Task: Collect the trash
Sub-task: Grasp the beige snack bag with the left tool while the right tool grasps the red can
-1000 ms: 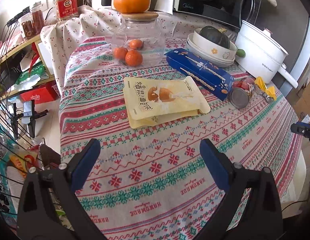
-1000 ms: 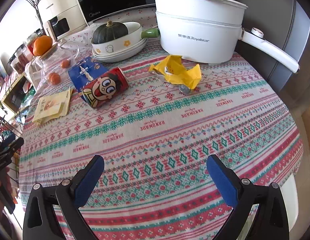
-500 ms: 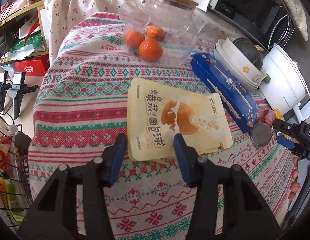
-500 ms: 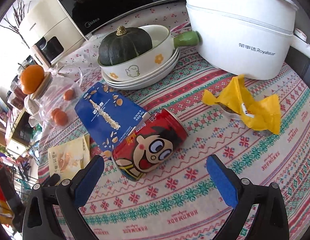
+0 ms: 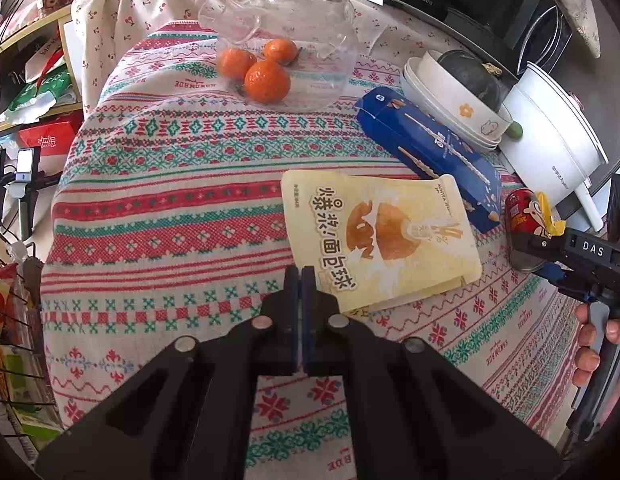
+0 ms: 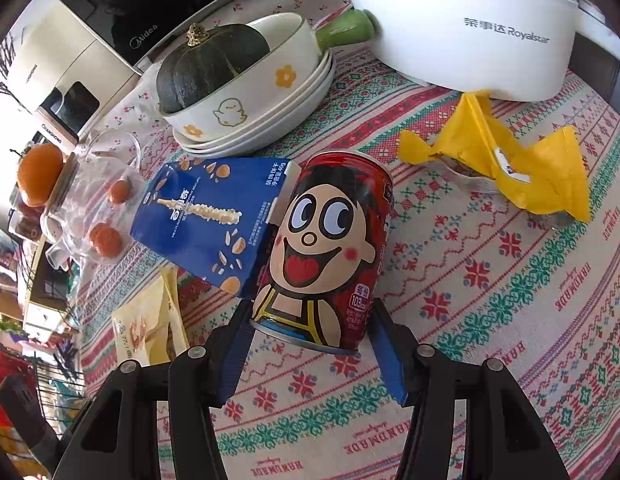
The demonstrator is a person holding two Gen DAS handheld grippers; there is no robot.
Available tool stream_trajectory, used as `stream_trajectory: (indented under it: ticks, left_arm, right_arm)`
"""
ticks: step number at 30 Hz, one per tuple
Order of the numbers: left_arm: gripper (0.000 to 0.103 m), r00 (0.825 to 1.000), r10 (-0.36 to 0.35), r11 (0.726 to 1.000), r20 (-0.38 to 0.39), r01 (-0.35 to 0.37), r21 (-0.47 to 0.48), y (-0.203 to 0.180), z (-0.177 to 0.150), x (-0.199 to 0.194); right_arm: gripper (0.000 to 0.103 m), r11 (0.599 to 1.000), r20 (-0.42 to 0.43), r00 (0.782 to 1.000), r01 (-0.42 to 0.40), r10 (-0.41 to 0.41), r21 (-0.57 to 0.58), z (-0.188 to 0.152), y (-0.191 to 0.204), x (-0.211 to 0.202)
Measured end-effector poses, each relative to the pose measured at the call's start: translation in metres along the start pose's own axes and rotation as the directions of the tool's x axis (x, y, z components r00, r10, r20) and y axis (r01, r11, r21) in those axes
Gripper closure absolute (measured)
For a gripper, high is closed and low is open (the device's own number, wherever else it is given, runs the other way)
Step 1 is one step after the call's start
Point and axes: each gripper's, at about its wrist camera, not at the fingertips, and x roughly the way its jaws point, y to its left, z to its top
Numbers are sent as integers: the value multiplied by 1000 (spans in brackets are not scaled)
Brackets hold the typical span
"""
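A yellow snack pouch [image 5: 374, 236] lies flat on the patterned tablecloth. My left gripper [image 5: 299, 276] is shut, its pads meeting on the pouch's lower left edge. A red cartoon drink can [image 6: 326, 248] lies on its side beside a blue snack box [image 6: 213, 216]. My right gripper [image 6: 310, 312] straddles the can's base. Its jaws are closing, the pads close to the can's sides but not clearly pressing. A crumpled yellow wrapper [image 6: 510, 160] lies to the can's right. In the left wrist view the can [image 5: 524, 212] and the hand-held right gripper [image 5: 570, 252] show at the right edge.
A glass jar of oranges [image 5: 285, 40] stands at the back. Stacked bowls holding a dark pumpkin [image 6: 229, 80] and a white cooker [image 6: 470, 28] crowd the far side. A wire basket [image 5: 9, 320] of packets hangs off the table's left edge.
The left gripper came down to the yellow pouch and its jaws went from wide open to shut. The right gripper moved in over the red can and its jaws narrowed around it.
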Motion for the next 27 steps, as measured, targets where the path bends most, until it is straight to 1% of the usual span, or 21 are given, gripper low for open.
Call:
stream_trajectory:
  ticks: [7, 11, 17, 22, 27]
  left_arm:
    - [102, 999, -28, 998, 17, 27, 55, -21, -12, -29]
    - [103, 999, -33, 994, 26, 29, 110, -38, -20, -46]
    - [103, 998, -46, 986, 32, 40, 164, -63, -36, -71]
    - [103, 998, -51, 978, 32, 43, 205, -81, -51, -84]
    - [103, 997, -72, 973, 28, 64, 221, -95, -67, -96]
  right_arm:
    - [46, 998, -14, 1000, 15, -16, -58, -26, -17, -36]
    - [46, 996, -9, 1000, 21, -22, -90, -42, -30, -61]
    - [47, 995, -8, 1000, 16, -17, -97, -63, -57, -97]
    - [47, 996, -3, 1000, 9, -9, -94, -76, -78, -126]
    - [48, 995, -6, 1000, -5, 4, -99, -91, -99, -149]
